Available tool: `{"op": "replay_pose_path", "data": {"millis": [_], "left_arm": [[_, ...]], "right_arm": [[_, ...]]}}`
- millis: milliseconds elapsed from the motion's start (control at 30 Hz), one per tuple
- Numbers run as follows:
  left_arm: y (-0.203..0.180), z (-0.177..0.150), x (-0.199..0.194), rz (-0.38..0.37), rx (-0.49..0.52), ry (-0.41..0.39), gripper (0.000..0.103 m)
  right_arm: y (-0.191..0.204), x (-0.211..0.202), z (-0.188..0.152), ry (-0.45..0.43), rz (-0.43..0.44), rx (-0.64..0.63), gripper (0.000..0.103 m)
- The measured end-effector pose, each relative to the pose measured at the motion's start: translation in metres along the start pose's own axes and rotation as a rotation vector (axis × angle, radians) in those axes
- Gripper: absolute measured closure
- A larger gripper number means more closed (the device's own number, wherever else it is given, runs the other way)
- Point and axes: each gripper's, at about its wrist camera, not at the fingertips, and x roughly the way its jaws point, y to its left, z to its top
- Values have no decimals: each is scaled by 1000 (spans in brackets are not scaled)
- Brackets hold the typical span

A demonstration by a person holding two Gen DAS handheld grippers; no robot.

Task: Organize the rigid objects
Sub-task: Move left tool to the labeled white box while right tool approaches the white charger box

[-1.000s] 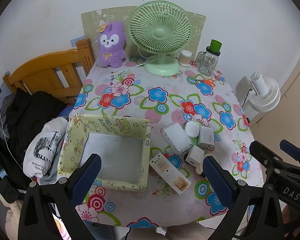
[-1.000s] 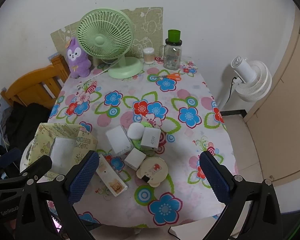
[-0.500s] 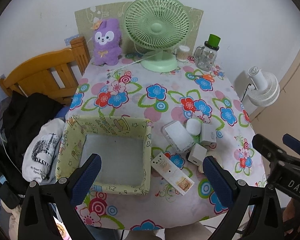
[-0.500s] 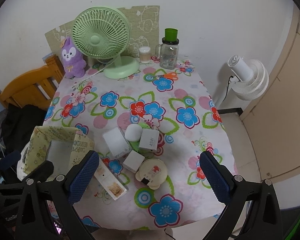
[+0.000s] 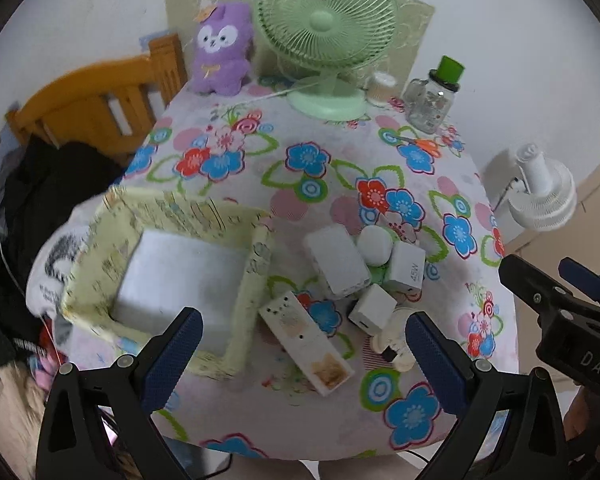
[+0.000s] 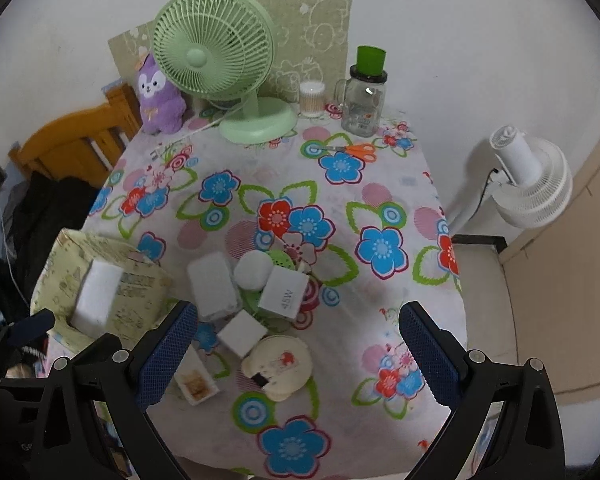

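The round table fills the scene, draped in a cloth of big blue and red flowers. At its far edge stands the green desk fan, with a purple plush toy to its left and a glass jar with a green lid to its right; orange scissors lie just in front of the jar. Off the table on the right, a white floor fan.

On the near left edge sits the yellow fabric box, open-topped, white base showing, nothing in it. Just right of it, the cluster of rigid pieces, all on the cloth: a flat white rectangular case, a long white strip with a picture at one end lying beside the box wall, a white charger marked 45W, a small white cube, a white domed piece touching the charger, and a round cream disc nearest the edge.

The left gripper hangs over the near edge between box and cluster, fingers spread wide, nothing held. The right gripper hovers above the disc and cube, fingers likewise wide apart and empty.
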Motion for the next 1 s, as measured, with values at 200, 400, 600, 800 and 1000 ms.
{"op": "replay_pose_path", "data": {"millis": [200, 400, 600, 800, 1000], "left_arm": [[-12, -8, 23, 40, -90, 42, 1], [-20, -17, 45, 65, -146, 80, 1], [-17, -19, 76, 112, -177, 114, 3], [-12, -24, 104, 125, -213, 149, 6], [-23, -28, 117, 191, -164, 144, 6]], "right_arm": [[-14, 33, 4, 55, 35, -75, 2], [-18, 60, 5, 95, 63, -121, 2], [-18, 85, 4, 122, 68, -145, 2], [-13, 112, 1, 147, 63, -171, 2], [-10, 137, -5, 198, 67, -171, 2]]}}
